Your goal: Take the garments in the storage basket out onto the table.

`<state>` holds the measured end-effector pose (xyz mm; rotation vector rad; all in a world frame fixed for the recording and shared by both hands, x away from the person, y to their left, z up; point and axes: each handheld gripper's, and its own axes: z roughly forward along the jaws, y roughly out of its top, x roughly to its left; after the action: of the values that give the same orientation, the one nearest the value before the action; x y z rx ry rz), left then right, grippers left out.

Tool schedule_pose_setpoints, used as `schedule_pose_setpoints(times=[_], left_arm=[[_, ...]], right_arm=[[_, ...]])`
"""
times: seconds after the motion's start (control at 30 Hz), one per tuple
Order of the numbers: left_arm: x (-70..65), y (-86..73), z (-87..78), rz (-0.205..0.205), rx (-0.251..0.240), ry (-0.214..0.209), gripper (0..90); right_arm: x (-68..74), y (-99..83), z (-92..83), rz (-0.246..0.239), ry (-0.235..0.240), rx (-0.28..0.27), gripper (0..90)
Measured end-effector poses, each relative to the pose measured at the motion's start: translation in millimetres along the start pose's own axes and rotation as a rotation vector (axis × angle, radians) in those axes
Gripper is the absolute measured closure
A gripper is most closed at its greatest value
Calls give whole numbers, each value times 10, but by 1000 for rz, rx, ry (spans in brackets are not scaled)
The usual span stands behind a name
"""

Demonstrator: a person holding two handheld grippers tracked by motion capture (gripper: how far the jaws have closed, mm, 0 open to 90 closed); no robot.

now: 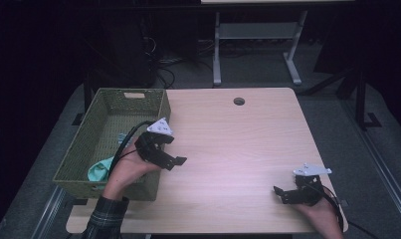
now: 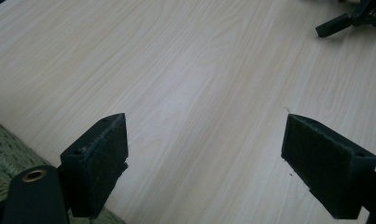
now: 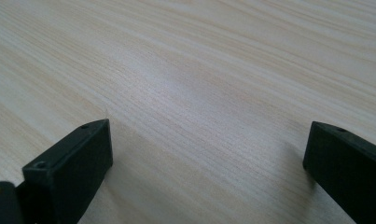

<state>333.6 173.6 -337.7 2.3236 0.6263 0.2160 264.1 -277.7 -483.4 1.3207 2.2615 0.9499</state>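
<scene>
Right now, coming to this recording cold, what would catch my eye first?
Probably the green woven basket at the table's left edge, with a teal cloth lying in its near end. Next, the left gripper held beside the basket's right wall, jaws wide open over bare wood. The right gripper sits open too, near the table's front right corner.

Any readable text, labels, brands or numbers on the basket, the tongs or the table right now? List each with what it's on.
None can be read.
The green woven basket carries a pale tag on its far wall, blank at this size.
The left tongs and right tongs show no markings; their grey plates look plain.
The wooden table bears only grain and a cable hole.
The teal cloth in the basket shows no print.
</scene>
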Motion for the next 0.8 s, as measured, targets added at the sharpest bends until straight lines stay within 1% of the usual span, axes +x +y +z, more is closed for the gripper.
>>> schedule_pose_setpoints(times=[0.17,0.2,0.3,0.33,0.37,0.47,0.57,0.8], left_arm=[[41,-27,-58,2,6,12,139],[55,-43,-85,-6,6,14,139],[77,-58,-116,-9,7,20,139],[82,-69,-130,-20,3,22,139],[99,-75,-150,-13,9,26,139],[127,-104,-190,-26,7,27,139],[169,-142,-243,-40,4,40,139],[220,-190,-325,-44,12,64,139]], right_arm=[[1,0,0,0,1,0,8],[0,0,0,-1,1,0,8],[0,0,0,-1,1,0,8],[0,0,0,-2,1,0,8],[0,0,0,-2,2,0,8],[1,0,0,-2,2,0,8],[1,0,0,-2,2,0,8],[1,0,0,-3,2,0,8]])
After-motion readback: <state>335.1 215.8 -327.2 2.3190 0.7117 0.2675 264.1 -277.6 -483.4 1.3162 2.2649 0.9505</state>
